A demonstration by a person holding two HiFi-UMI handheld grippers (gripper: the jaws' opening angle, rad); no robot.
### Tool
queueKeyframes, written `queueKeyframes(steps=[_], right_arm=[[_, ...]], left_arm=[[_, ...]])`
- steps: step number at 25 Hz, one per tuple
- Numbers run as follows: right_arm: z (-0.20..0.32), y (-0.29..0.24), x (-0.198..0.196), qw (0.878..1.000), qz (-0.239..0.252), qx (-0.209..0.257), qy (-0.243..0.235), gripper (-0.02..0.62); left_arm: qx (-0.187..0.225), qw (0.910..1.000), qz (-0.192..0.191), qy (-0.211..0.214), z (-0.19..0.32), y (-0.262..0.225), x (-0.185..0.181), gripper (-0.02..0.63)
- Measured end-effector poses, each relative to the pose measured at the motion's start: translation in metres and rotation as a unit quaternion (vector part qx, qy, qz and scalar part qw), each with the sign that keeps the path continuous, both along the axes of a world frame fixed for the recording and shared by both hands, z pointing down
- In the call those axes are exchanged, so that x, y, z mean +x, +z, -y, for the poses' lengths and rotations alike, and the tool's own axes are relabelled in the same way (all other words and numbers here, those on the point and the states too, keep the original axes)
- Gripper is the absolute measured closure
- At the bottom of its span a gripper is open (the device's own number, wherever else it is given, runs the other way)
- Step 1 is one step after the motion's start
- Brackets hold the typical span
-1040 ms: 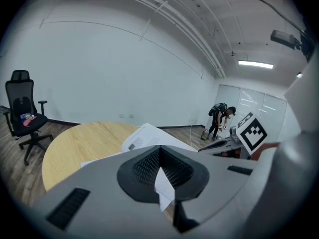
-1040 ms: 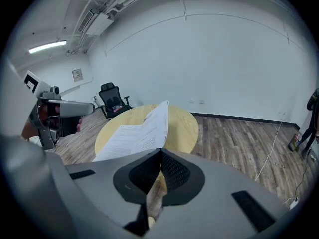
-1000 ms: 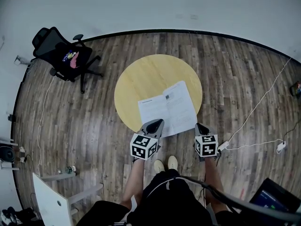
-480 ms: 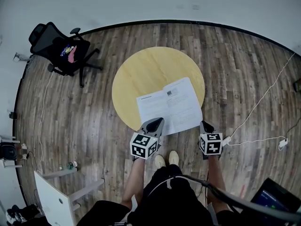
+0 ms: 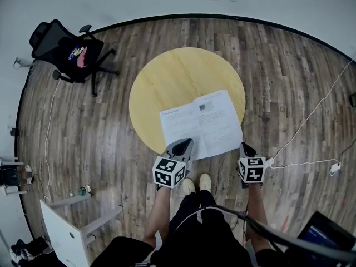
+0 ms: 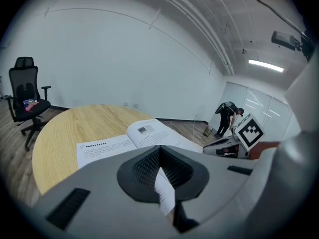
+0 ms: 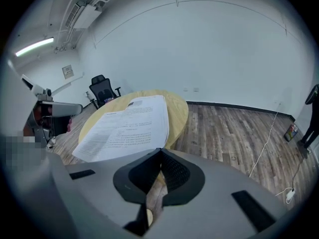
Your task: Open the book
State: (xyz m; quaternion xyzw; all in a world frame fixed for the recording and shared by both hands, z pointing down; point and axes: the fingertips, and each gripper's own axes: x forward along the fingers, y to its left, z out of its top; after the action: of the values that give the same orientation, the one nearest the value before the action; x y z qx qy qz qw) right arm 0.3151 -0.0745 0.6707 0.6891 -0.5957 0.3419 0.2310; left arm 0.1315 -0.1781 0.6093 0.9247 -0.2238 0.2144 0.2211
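Note:
The book (image 5: pixel 203 124) lies open and flat on the near side of the round yellow table (image 5: pixel 178 77), its white printed pages facing up. My left gripper (image 5: pixel 183 143) hovers over the book's front left edge, jaws shut, nothing held. In the left gripper view the open pages (image 6: pixel 124 143) spread just beyond the closed left gripper (image 6: pixel 159 148). My right gripper (image 5: pixel 245 147) is off the table's edge beside the book's front right corner, shut and empty. In the right gripper view the book (image 7: pixel 129 126) lies ahead to the left of the right gripper (image 7: pixel 160 151), with wood floor below.
A black office chair (image 5: pixel 69 54) stands on the floor at the far left. White cables (image 5: pixel 306 127) run across the floor on the right. A white desk (image 5: pixel 67 232) is at the lower left, a laptop (image 5: pixel 325 235) at the lower right. A person (image 6: pixel 228 116) stands far off.
Both grippers have sunk a little and drawn back toward the person; the right one has slid off the book's corner to the right. The book stays open and still.

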Motion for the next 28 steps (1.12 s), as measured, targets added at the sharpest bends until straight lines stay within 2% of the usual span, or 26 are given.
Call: queueKeyframes(steps=[15,28], right_arm=[[0.001,0.043,0.005,1.0,0.014,-0.027,0.008,0.588],[0.0,0.057,0.004,0.999,0.025,-0.032,0.015,0.588]], left_arm=[[-0.03,0.9994,0.017,0.002,0.002,0.041,0.001,0.607],[-0.042,0.9988,0.024,0.006,0.004,0.054,0.003,0.607]])
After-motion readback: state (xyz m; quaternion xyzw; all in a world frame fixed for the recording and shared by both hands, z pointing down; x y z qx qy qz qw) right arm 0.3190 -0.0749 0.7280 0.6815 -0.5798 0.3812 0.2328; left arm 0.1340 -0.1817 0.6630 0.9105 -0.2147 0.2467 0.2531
